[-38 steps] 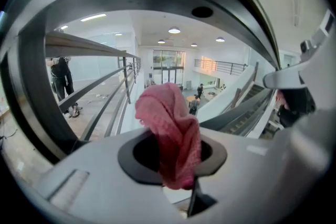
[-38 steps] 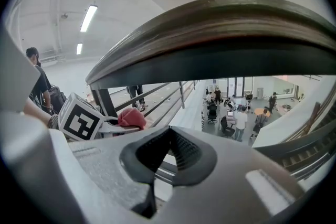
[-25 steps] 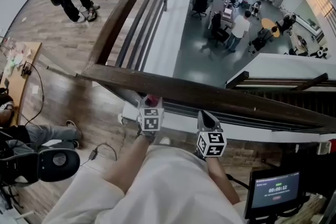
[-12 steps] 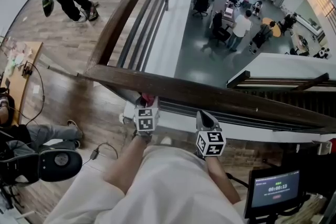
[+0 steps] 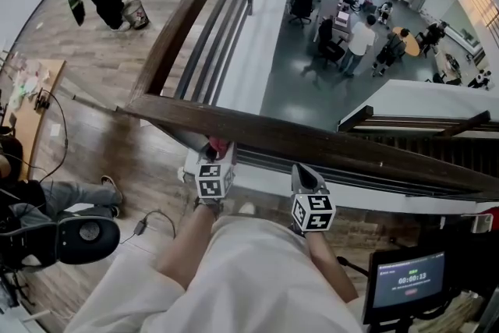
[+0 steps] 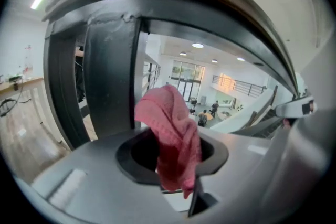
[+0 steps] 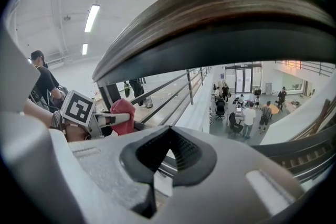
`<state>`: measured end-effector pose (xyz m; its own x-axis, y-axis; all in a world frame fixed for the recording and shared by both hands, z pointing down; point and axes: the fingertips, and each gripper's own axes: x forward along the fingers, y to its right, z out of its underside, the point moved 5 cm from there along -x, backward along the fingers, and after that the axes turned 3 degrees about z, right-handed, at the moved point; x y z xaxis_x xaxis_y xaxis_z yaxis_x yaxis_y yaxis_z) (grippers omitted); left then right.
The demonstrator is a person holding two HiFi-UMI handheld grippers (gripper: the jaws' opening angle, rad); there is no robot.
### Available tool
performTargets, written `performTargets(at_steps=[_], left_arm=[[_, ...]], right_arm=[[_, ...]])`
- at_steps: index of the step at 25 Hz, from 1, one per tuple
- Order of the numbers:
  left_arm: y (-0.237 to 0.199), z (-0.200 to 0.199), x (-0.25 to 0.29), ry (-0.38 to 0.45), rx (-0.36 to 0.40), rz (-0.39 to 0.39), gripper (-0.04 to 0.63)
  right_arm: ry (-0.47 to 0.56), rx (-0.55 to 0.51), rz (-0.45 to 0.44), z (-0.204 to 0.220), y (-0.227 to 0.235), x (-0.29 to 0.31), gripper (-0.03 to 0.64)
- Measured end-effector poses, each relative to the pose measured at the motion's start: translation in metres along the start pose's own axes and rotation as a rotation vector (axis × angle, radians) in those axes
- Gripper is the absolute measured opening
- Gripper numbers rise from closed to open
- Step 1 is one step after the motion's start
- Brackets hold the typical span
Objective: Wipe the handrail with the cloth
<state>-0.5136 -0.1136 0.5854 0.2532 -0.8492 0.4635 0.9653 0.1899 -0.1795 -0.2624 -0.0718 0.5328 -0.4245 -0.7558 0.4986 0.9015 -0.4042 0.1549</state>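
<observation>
The left hand-held gripper pinches a crumpled, knitted pink cloth just under the smooth, dark wooden handrail. Further right, the right hand-held gripper has its ribbed jaws closed together, empty, beneath the same rail.

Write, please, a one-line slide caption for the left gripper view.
The left tool, shut on a pink cloth, points up at the underside of the dark handrail.
</observation>
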Motion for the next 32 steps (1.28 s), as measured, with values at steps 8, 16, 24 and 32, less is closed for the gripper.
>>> performTargets(at_steps=[8,16,24,32], left_arm=[[-0.005,0.009,0.005,-0.083,0.054,-0.098,0.100],[0.014,0.021,0.016,-0.102,0.085,-0.084,0.098],[0.065,0.015,0.032,-0.115,0.088,-0.055,0.097],[0.094,0.029,0.041,-0.127,0.090,-0.041,0.098]], right_arm=[[0.001,-0.002,-0.001,0.002,0.003,-0.001,0.003],[-0.003,-0.020,-0.002,0.011,0.014,-0.006,0.003],[-0.041,-0.032,-0.029,0.006,0.053,-0.018,0.003],[-0.042,-0.002,-0.052,0.012,0.077,-0.019,0.003]])
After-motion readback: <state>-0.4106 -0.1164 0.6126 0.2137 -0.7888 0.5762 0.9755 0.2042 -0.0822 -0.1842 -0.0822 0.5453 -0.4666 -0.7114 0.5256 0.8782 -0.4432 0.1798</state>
